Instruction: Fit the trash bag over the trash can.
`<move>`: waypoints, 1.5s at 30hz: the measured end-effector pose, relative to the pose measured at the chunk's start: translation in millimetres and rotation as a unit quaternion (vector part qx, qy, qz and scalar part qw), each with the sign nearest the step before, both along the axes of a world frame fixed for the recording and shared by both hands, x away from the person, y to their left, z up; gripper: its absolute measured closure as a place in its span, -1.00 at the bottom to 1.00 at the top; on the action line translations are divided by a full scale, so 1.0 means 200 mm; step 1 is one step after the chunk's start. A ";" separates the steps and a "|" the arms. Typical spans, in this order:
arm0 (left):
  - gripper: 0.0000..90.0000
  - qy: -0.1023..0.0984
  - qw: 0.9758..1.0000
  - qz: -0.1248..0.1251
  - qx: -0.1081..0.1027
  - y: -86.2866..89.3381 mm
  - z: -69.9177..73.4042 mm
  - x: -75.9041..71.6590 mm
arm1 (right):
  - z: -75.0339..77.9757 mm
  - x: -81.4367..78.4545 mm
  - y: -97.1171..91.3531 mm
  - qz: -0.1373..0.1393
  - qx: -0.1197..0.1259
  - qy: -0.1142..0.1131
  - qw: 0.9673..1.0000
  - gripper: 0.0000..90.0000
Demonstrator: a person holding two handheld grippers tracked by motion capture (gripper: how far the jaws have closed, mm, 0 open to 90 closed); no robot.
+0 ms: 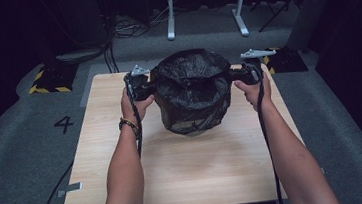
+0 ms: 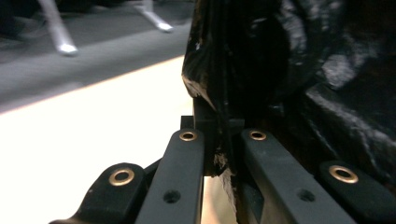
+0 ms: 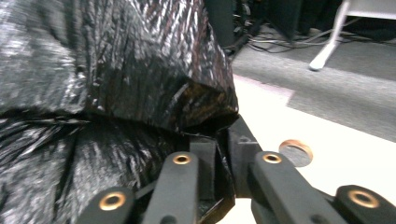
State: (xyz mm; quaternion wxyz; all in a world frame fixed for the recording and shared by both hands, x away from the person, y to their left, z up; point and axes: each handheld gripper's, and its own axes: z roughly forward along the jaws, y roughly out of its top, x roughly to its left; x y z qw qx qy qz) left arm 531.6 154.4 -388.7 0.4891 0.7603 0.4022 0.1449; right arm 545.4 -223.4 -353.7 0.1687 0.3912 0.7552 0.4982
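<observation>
I can read just one thing here. It is a big dark number 4 [image 1: 64,124], and it stands on the grey floor [image 1: 19,163], to the left of my surface [image 1: 186,177]. Two blocks [image 1: 49,80] on the floor have yellow and black stripes, like a warning sign, but no words on them. I see no other words, names or numbers that I can read.
</observation>
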 end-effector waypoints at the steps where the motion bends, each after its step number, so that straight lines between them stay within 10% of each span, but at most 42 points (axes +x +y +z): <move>1: 1.00 -0.002 1.000 -0.005 0.018 -0.01 -0.01 -0.01 | 0.00 0.00 0.00 0.006 0.002 -0.001 1.000 0.95; 13: 1.00 -0.025 0.996 -0.072 0.052 0.01 -0.02 -0.20 | -0.02 -0.13 -0.06 0.086 0.005 -0.001 0.996 0.94; 20: 0.50 -0.050 0.998 -0.008 0.048 0.13 0.04 -0.28 | 0.01 -0.18 -0.06 0.062 -0.020 -0.024 0.998 0.84; 26: -0.40 -0.052 0.997 0.051 0.032 0.25 0.09 -0.32 | 0.04 -0.19 -0.07 0.036 -0.025 -0.042 0.998 0.64; 32: -0.52 -0.077 0.996 0.045 0.011 0.33 0.16 -0.39 | 0.06 -0.20 -0.09 0.026 -0.019 -0.049 0.998 0.54; 40: -0.61 -0.058 0.997 0.050 0.010 0.39 0.15 -0.40 | 0.06 -0.21 -0.10 0.016 -0.018 -0.061 0.998 0.92; 45: -0.59 -0.066 0.995 0.069 0.005 0.41 0.17 -0.41 | 0.07 -0.21 -0.10 -0.002 -0.013 -0.067 0.998 0.71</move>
